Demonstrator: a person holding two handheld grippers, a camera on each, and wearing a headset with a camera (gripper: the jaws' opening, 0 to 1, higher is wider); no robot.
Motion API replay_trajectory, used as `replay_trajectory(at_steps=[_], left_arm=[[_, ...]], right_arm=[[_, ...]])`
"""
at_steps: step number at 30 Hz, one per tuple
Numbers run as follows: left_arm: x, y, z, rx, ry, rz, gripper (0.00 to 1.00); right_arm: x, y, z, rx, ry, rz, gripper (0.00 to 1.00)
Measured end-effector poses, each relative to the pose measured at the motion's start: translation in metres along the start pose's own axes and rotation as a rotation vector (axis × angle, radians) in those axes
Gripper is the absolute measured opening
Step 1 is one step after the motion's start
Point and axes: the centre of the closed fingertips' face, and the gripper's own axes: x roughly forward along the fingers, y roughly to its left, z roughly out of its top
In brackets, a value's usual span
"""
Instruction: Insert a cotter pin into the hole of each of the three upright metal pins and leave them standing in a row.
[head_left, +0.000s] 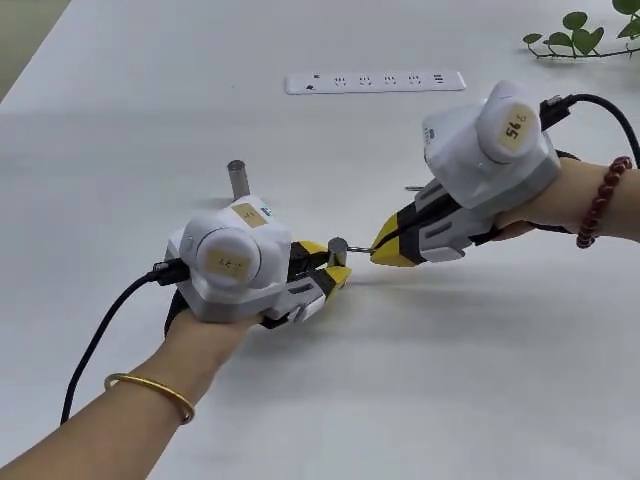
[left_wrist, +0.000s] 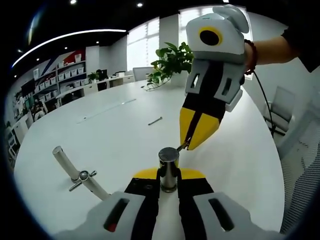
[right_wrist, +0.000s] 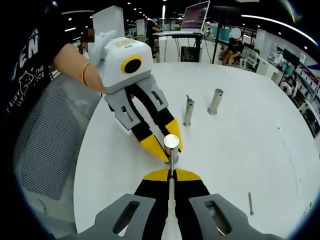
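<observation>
My left gripper is shut on an upright metal pin, which stands between its yellow tips. From the right, my right gripper is shut on a thin cotter pin whose tip touches the side of that pin near its top. The right gripper view looks along the cotter pin to the held pin. Beyond stand two other metal pins. One of them has a cotter pin through it.
A loose cotter pin lies on the white table behind the right gripper. A white power strip lies at the far edge, and a potted plant is at the far right. Cables trail from both grippers.
</observation>
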Motion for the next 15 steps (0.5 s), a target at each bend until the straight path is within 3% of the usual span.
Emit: replay_trajectory(at_steps=[15], left_arm=[[0.0022,0.0013,-0.0015,-0.034,-0.009,0.014,0.10]], right_arm=[[0.0102,-0.0043,0.0068,-0.013,0.007,0.000,0.00]])
